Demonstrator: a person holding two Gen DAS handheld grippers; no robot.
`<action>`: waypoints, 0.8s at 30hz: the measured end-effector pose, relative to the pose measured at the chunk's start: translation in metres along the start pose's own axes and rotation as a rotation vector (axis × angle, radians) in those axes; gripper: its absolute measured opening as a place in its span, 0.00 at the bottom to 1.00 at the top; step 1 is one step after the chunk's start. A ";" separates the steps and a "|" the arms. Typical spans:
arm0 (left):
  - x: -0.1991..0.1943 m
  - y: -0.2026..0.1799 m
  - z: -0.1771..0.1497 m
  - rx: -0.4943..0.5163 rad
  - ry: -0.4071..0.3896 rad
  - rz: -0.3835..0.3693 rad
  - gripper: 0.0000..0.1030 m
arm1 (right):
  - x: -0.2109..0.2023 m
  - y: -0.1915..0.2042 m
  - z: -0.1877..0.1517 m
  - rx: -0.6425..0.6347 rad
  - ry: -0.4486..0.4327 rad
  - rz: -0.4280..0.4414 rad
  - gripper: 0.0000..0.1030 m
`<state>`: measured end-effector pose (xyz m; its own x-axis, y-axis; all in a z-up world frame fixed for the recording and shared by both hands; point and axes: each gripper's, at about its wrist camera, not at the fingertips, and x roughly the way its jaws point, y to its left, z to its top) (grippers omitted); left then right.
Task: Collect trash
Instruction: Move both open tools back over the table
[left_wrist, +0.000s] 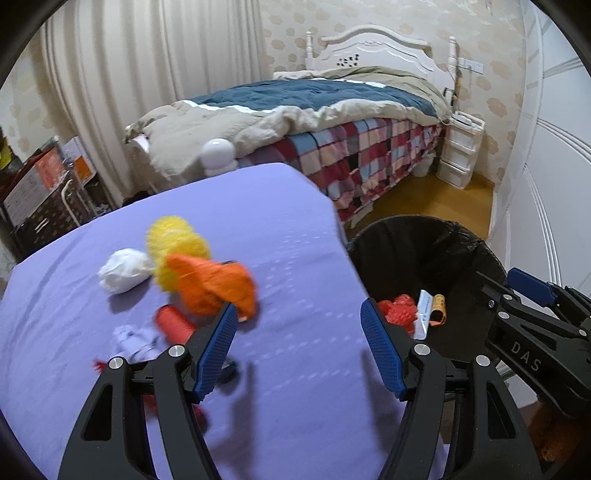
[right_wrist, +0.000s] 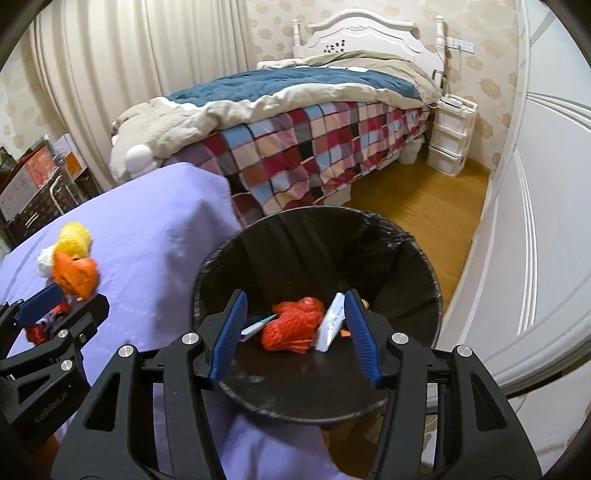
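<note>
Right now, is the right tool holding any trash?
No. The right tool hangs open and empty over the black bin, where the red mesh bag already lies.

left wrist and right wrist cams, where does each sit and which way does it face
Left wrist: rides the left gripper, facing the purple table and its trash; its open blue fingers show.
Right wrist: rides the right gripper, looking down into the black bin; its open fingers show.
Shared: bin, orange bag, bed, each other's gripper.
</note>
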<state>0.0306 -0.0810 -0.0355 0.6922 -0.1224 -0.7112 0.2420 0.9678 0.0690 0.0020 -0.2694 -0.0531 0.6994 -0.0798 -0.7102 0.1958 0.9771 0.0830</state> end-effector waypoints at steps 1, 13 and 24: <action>-0.002 0.003 -0.001 -0.006 -0.001 0.005 0.65 | -0.003 0.004 -0.001 -0.003 -0.002 0.004 0.52; -0.018 0.058 -0.039 -0.105 0.040 0.108 0.65 | -0.027 0.049 -0.016 -0.050 -0.005 0.084 0.57; -0.007 0.096 -0.051 -0.193 0.123 0.097 0.65 | -0.029 0.094 -0.032 -0.137 0.036 0.142 0.58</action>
<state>0.0144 0.0236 -0.0591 0.6149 -0.0103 -0.7885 0.0359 0.9992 0.0150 -0.0215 -0.1691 -0.0473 0.6876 0.0654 -0.7231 0.0002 0.9959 0.0902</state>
